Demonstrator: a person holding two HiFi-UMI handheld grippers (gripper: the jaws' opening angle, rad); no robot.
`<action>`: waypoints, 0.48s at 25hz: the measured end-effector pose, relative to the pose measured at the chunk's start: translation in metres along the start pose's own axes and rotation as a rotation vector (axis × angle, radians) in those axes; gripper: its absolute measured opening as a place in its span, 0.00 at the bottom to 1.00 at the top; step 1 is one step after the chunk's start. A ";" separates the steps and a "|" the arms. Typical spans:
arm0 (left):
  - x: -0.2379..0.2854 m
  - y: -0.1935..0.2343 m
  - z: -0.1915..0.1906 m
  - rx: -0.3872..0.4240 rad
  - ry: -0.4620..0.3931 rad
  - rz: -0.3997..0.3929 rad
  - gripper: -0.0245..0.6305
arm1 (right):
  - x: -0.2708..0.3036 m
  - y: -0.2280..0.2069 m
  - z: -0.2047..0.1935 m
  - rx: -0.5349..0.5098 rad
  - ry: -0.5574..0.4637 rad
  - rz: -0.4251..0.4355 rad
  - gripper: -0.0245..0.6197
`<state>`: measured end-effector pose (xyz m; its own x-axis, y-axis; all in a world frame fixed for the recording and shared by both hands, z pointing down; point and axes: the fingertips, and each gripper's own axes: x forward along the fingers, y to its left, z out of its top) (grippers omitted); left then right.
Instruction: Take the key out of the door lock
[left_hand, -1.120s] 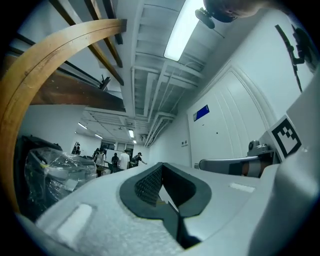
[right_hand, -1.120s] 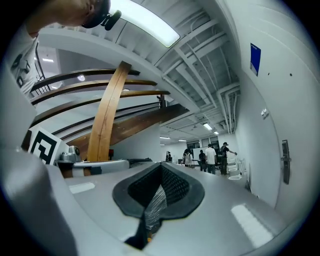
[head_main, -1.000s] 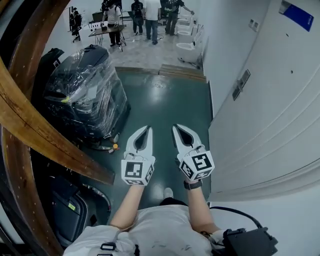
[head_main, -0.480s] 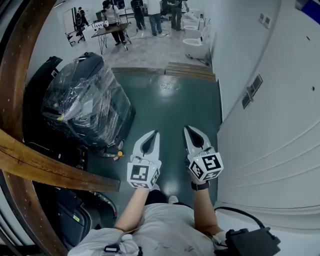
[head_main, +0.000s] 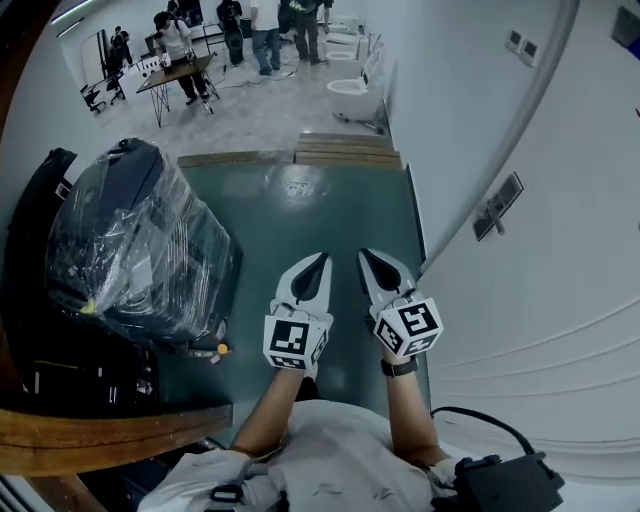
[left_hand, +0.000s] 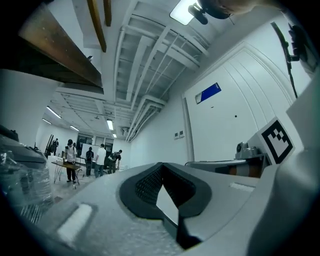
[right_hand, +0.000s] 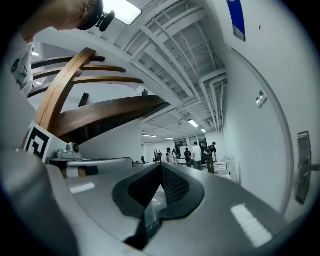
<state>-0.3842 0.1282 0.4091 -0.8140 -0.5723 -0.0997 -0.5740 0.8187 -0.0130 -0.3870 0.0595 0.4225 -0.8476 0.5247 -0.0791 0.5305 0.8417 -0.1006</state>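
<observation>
On the white wall at the right sits a grey lock plate with a lever handle (head_main: 497, 205), seen again at the edge of the right gripper view (right_hand: 302, 167). No key can be made out on it at this size. My left gripper (head_main: 322, 262) and right gripper (head_main: 364, 256) are held side by side over the green floor, pointing down the corridor, well short of the plate. Both are shut with nothing between their jaws, as the left gripper view (left_hand: 161, 166) and the right gripper view (right_hand: 161, 166) show.
A plastic-wrapped dark machine (head_main: 140, 250) stands at the left and a curved wooden beam (head_main: 110, 428) crosses near me. A wooden step (head_main: 300, 156) ends the green floor (head_main: 300, 215). Beyond it are white toilets (head_main: 350, 95) and several people by a table (head_main: 180, 70).
I have walked forward along the corridor with both grippers shut. The wrapped machine and wooden beams have slid back to my left, and the lock plate on the right wall has come nearer.
</observation>
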 end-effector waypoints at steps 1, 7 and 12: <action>0.010 0.015 0.005 0.002 -0.013 -0.009 0.04 | 0.016 -0.002 0.009 -0.005 -0.039 -0.006 0.05; 0.055 0.099 0.023 0.054 -0.043 -0.006 0.04 | 0.097 -0.018 0.044 0.071 -0.248 -0.058 0.05; 0.091 0.135 0.000 -0.007 -0.007 -0.019 0.04 | 0.144 -0.026 0.033 0.128 -0.183 -0.029 0.05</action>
<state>-0.5360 0.1864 0.3983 -0.8022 -0.5874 -0.1066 -0.5901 0.8073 -0.0077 -0.5221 0.1091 0.3808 -0.8521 0.4589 -0.2518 0.5132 0.8271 -0.2291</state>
